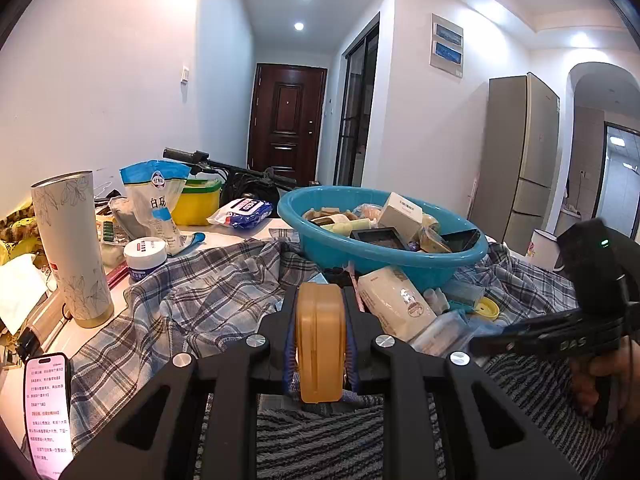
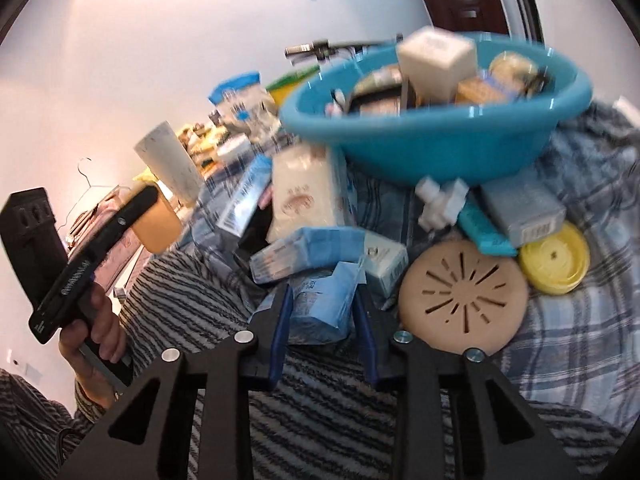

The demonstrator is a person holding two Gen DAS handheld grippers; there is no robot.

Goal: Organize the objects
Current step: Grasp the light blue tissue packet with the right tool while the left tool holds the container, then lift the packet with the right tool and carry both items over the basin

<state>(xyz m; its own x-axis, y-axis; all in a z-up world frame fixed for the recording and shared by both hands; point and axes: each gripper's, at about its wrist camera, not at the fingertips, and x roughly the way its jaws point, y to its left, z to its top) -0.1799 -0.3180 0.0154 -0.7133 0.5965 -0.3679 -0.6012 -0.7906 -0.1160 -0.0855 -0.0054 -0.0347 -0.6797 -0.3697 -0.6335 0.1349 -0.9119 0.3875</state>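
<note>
Your left gripper [image 1: 320, 344] clenched the orange case [image 1: 320, 340]; your right gripper [image 2: 322, 312] seemingly grasped a blue packet [image 2: 320, 300] (blurred), basin [image 2: 440, 152] at twelve o'clock.

Both grippers are matte black, angular frames with triangular cut-outs and round silver screws. The left gripper [image 1: 320, 344] has blue-lined jaws; the right gripper [image 2: 322, 332] matches it. A green light glows on one black housing. The person's hand [image 2: 94, 334] is bare-skinned, with a grey-and-black striped sleeve.
</note>
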